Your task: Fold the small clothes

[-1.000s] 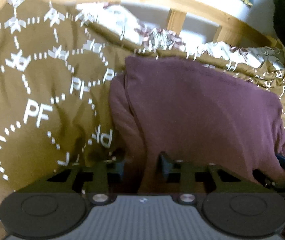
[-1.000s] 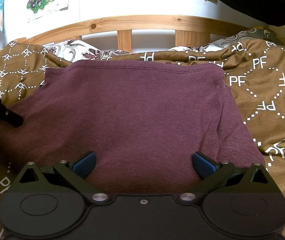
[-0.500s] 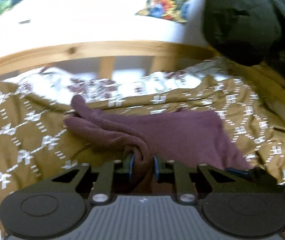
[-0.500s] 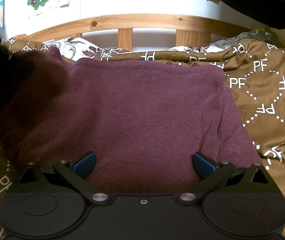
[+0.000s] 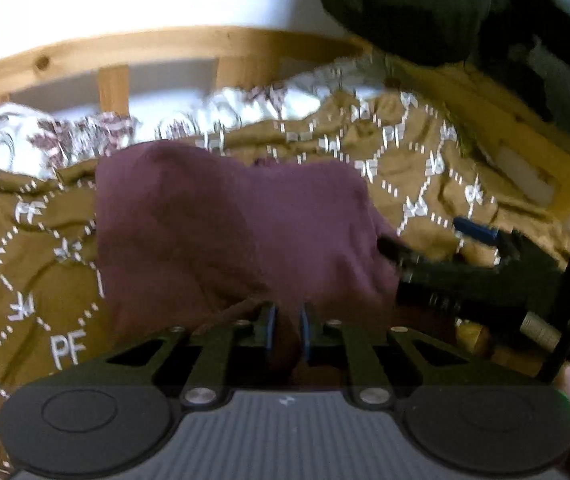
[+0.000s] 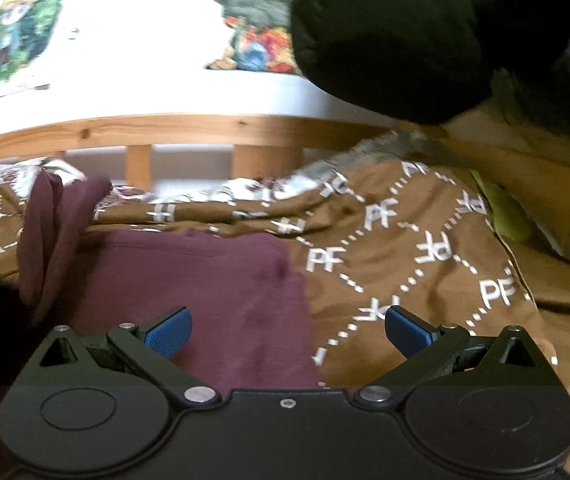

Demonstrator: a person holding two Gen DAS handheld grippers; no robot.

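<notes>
A maroon garment (image 5: 229,232) lies on a brown patterned bedspread (image 5: 33,264). My left gripper (image 5: 286,330) is shut on the garment's near edge, with cloth pinched between its blue pads. In the right wrist view the garment (image 6: 205,292) lies partly folded, with a lifted flap (image 6: 51,232) standing at its left side. My right gripper (image 6: 287,330) is open and empty, low over the garment's right edge. It also shows in the left wrist view (image 5: 437,240), at the garment's right side.
A wooden bed rail (image 6: 205,130) with slats runs along the back, before a white wall with posters (image 6: 25,24). A floral sheet (image 5: 97,132) lies bunched under the rail. A dark bulky object (image 6: 389,36) hangs at the upper right.
My left gripper closed on the garment's left edge, lifted it and carried it right over the garment. My right gripper has shifted right, staying open.
</notes>
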